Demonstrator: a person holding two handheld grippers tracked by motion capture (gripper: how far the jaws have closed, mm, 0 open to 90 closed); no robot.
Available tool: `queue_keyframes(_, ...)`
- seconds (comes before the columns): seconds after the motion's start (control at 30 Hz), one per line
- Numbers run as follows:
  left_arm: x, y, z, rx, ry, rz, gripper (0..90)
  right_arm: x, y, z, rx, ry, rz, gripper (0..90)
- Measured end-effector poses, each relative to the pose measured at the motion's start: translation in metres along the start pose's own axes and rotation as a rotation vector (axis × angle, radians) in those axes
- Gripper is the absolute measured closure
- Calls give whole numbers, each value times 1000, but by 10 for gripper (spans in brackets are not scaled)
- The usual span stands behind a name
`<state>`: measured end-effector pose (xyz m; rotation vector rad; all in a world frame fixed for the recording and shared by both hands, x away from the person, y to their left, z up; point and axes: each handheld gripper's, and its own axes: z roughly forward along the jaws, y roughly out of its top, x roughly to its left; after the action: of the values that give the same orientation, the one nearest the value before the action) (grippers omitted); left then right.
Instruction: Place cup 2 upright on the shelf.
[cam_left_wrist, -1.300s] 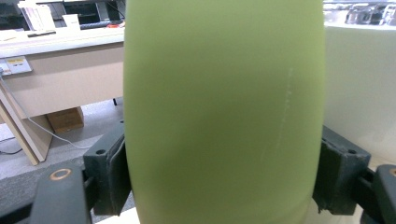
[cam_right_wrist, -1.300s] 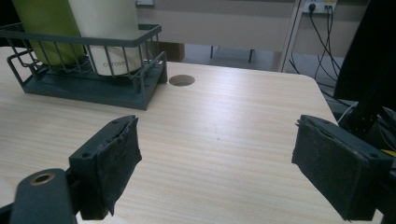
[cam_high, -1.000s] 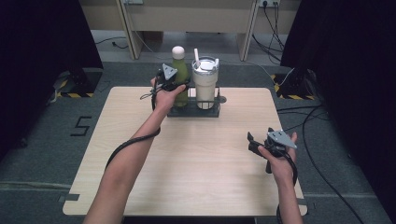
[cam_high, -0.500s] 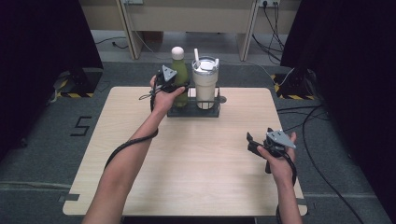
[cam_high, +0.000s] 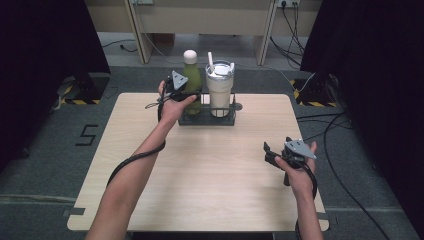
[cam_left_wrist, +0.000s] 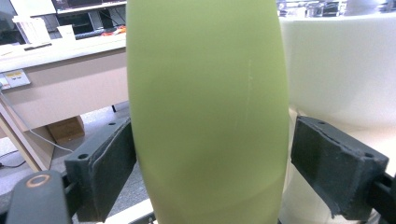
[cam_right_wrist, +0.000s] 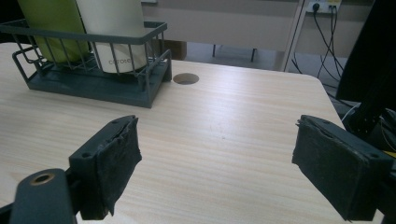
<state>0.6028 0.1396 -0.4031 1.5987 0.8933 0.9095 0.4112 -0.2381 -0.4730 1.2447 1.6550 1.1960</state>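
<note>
Left gripper (cam_left_wrist: 210, 177) settles around green bottle (cam_high: 191, 80) in wire basket (cam_high: 207, 120)

Little has shifted over the past second: its jaws bracket the smooth, matte bottle, one pad touching, the other just clear. Beside the bottle stands a cream tumbler (cam_high: 220, 90) with lid and straw. Well forward of the basket, the right gripper (cam_high: 280, 155) waits wide open over the pale woodgrain table (cam_high: 210, 190).

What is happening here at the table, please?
A person holds a gripper in each hand at a wooden table. The left gripper has its jaws around the green bottle, which stands in a dark wire basket beside a white tumbler. One jaw seems to touch the bottle, the other shows a small gap. The right gripper hovers open over the bare table, holding nothing.
</note>
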Motion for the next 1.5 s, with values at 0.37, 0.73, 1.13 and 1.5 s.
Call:
queue_keyframes(0.37,0,3,-15,-11,-19,31,144,2,0,1,3,4,-3,145)
queue_keyframes(0.73,2,1,-30,-11,-30,44,146,3,0,0,5,4,-9,145)
queue_keyframes(1.13,2,-2,-48,-10,-37,64,146,4,1,0,5,4,-12,145)
queue_keyframes(1.5,1,-5,-66,-10,-50,74,145,5,1,0,6,4,-13,145)
